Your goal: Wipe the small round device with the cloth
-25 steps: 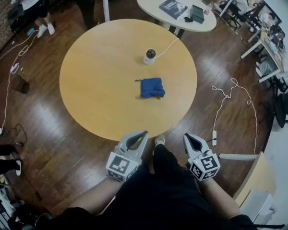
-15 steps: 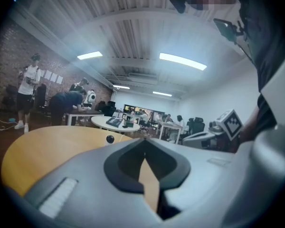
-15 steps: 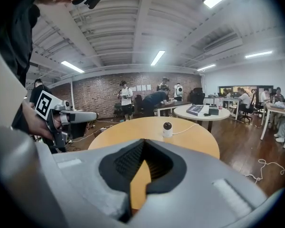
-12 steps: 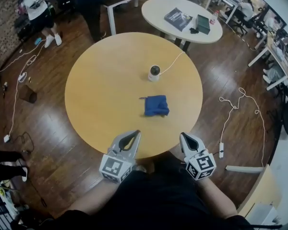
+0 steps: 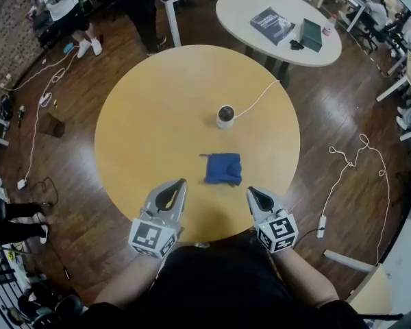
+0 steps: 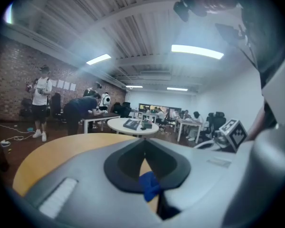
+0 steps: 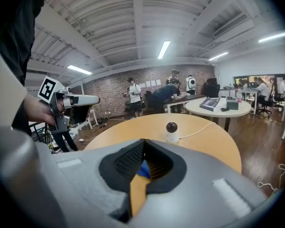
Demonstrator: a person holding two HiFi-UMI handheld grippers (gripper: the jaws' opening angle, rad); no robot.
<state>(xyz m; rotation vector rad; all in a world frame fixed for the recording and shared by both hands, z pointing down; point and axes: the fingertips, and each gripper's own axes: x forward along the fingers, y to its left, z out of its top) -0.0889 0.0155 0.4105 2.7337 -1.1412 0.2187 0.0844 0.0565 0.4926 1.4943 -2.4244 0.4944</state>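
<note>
Head view first: the blue cloth (image 5: 223, 168) sits crumpled on the round tabletop (image 5: 144, 136), toward my edge. The small round device (image 5: 225, 116) stands upright just past it, with its white cable (image 5: 257, 100) running off the far rim. Cloth and device are apart, not touching. I've got the left gripper (image 5: 182, 182) and right gripper (image 5: 249, 191) over the near rim, one on each side of the cloth (neither touches it). Both gripper views show the fingers (image 6: 80, 175) pressed together, nothing between them.
</note>
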